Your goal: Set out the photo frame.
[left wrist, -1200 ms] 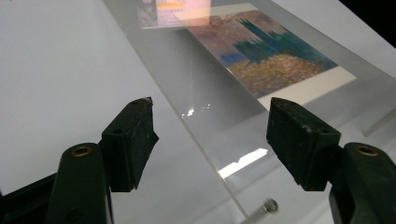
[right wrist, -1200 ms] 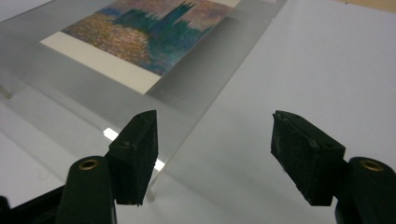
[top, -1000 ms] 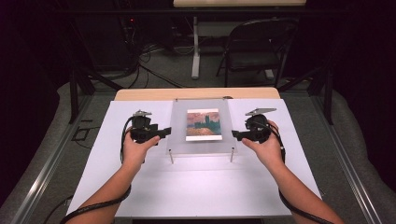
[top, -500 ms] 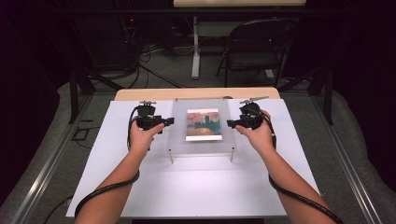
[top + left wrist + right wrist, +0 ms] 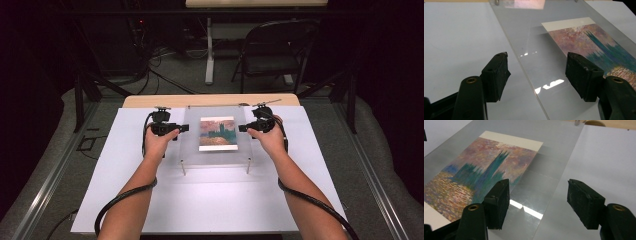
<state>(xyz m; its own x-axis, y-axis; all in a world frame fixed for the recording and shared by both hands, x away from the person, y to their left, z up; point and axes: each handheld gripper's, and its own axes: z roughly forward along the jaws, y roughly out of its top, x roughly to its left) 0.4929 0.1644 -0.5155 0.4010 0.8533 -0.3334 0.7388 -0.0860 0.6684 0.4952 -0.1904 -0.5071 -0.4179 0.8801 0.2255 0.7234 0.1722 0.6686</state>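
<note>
You've got the left gripper (image 5: 183, 128) and right gripper (image 5: 242, 128) spread wide, straddling opposite side edges of the clear sheet (image 5: 192, 150) standing over the counter (image 5: 125, 165), probably to lift it evenly off the picture (image 5: 217, 133).

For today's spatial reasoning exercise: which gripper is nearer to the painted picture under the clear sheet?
Right, though only slightly. The right gripper reaches over the clear sheet just beside the picture; the left gripper straddles the sheet's opposite edge, slightly farther off.
</note>
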